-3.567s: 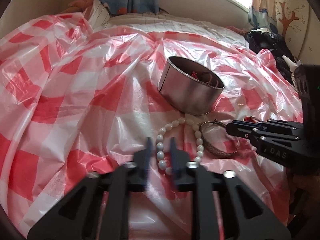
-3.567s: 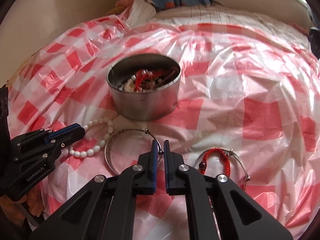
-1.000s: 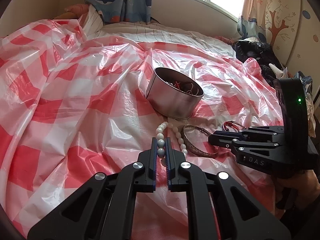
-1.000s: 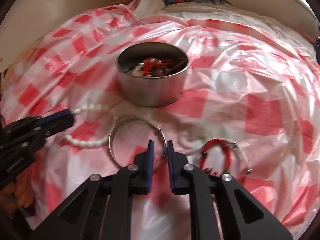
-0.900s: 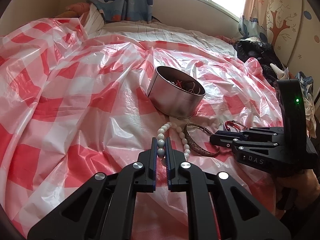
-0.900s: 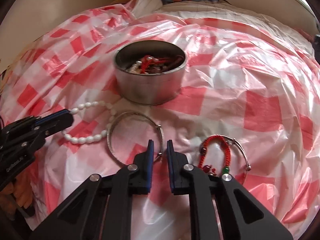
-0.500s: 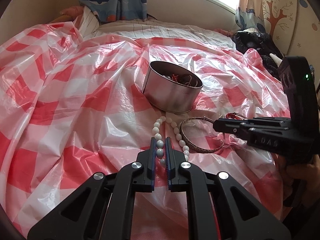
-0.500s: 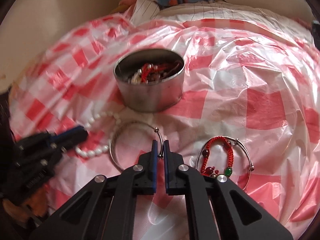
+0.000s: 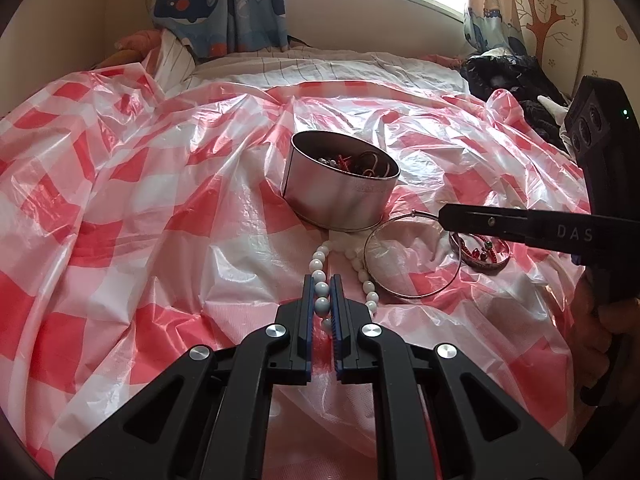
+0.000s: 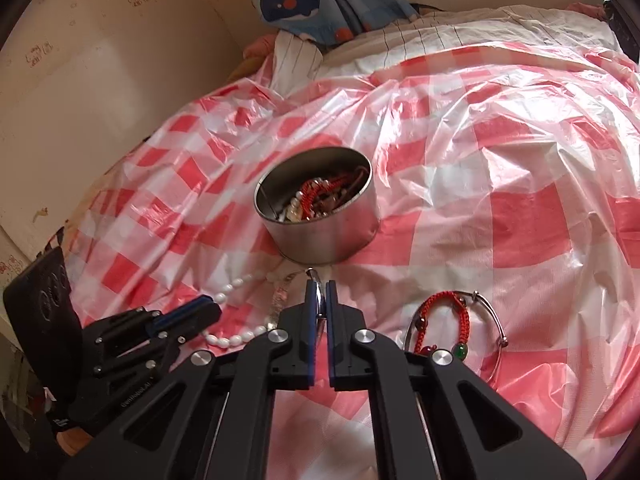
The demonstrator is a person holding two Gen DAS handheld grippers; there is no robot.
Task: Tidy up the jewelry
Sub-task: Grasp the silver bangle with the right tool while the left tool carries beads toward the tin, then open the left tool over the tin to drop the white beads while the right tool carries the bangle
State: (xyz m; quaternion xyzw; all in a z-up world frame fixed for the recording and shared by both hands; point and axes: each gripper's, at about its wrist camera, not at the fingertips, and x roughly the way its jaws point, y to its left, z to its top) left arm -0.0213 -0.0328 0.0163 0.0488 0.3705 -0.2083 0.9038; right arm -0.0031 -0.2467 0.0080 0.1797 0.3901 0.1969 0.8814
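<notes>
A round metal tin (image 9: pixel 340 184) with several pieces of jewelry stands on the red-and-white checked plastic sheet; it also shows in the right wrist view (image 10: pixel 320 220). My left gripper (image 9: pixel 322 292) is shut on a white bead bracelet (image 9: pixel 318 268), whose far loop lies on the sheet. My right gripper (image 10: pixel 318 292) is shut on a thin silver bangle (image 9: pixel 408 256), tilted up at its held side just in front of the tin. A red cord bracelet (image 10: pixel 440 320) with a second silver bangle (image 10: pixel 494 328) lies to the right.
The checked plastic sheet (image 9: pixel 160 200) covers a bed and is wrinkled. A whale-print curtain (image 9: pixel 224 4) and window are behind. Dark clothes (image 9: pixel 516 80) lie at the far right. A wall (image 10: pixel 100 80) is at the left.
My right gripper has closed on the silver bangle and raised its near side. My left gripper stays shut on the beads and has lifted slightly. Both cameras now tilt higher.
</notes>
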